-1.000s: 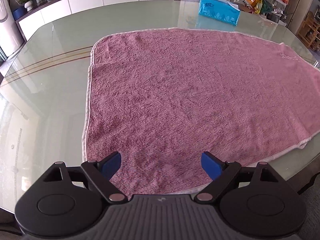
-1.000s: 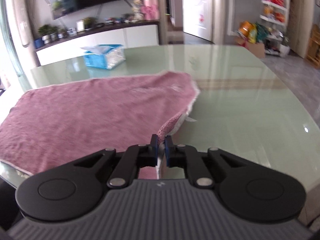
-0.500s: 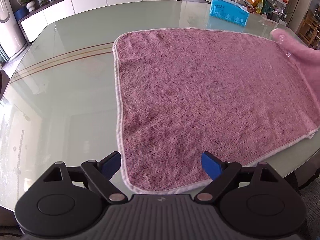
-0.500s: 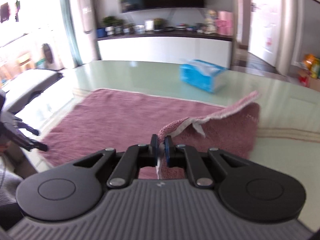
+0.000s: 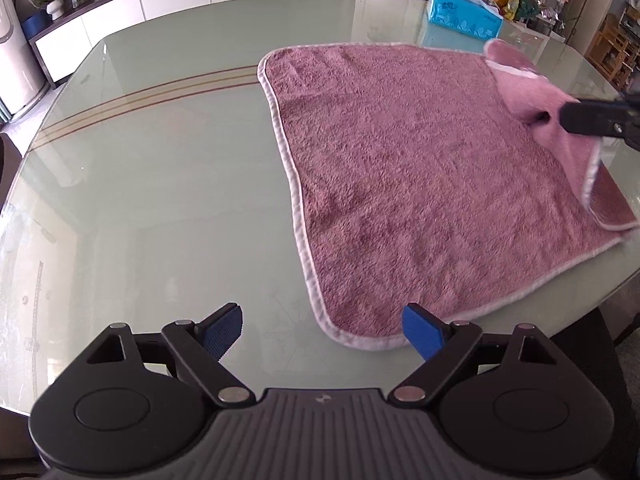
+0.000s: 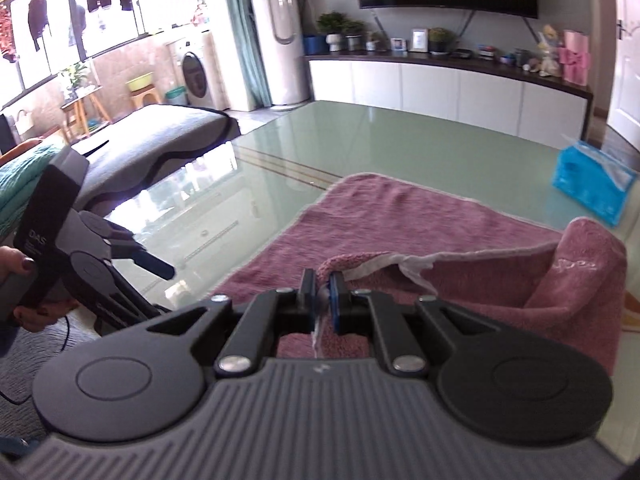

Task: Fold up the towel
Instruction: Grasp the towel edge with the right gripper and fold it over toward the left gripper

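Right wrist view shows the right gripper (image 6: pixel 321 300) clamped on a white-hemmed corner of the pink terry-cloth towel (image 6: pixel 384 220), lifted and curling over the rest of the cloth, which lies flat toward the near right edge of the pale green glass-topped table (image 6: pixel 420 148). The towel looks soft, limp and light, so it should drape and sag wherever it is unsupported; the piped hem at the corners seems the surest place to pinch. Over the table's near edge the left gripper (image 5: pixel 322 330) hovers with jaws wide and empty, the near left towel corner just ahead between its pads. The glass looks slick, so the cloth may slide when tugged. A blue tissue pack (image 5: pixel 464 16) sits at the far right edge, white cabinets beyond
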{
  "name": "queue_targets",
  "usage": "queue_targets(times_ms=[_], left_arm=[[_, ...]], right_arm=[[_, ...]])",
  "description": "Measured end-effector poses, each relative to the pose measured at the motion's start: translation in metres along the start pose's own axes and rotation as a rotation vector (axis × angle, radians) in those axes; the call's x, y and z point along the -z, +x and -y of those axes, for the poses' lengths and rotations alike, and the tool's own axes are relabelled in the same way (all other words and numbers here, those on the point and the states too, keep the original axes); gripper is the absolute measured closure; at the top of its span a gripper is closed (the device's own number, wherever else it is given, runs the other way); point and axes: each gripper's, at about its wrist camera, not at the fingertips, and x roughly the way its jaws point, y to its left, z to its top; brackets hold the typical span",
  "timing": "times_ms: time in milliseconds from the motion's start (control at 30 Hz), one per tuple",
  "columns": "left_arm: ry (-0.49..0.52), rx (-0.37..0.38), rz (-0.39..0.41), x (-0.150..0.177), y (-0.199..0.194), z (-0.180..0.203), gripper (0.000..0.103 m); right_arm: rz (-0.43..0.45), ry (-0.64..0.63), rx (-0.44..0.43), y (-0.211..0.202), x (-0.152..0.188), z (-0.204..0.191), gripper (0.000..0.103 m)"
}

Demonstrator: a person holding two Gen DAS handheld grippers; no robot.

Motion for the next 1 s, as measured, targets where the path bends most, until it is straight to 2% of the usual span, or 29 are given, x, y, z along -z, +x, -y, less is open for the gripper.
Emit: queue_targets(times_ms=[200,467,867,967,1000], left_arm=[[0.028,0.033,-0.008,0.013,0.002,-0.010,0.014],[0.049,0.064,0.014,0.018,0.003,-0.013,0.012],[0.065,0.108,0.045,0.020,0.002,-0.013,0.009],[0.064,0.119,0.052,0.019,0.002,-0.011,0.007],[0.065,0.121,0.053,0.019,0.002,-0.010,0.007]], right_arm=[[-0.030,-0.051,-0.064,0.027,-0.008,-0.036,0.096],[-0.149,-0.167,-0.094,0.067,0.006,-0.077,0.095],[-0.140,-0.204,-0.127,0.069,-0.004,-0.093,0.095],[-0.168,-0.215,-0.146,0.078,-0.004,-0.099,0.091],[-0.184,-0.213,-0.147,0.083,-0.002,-0.101,0.087]])
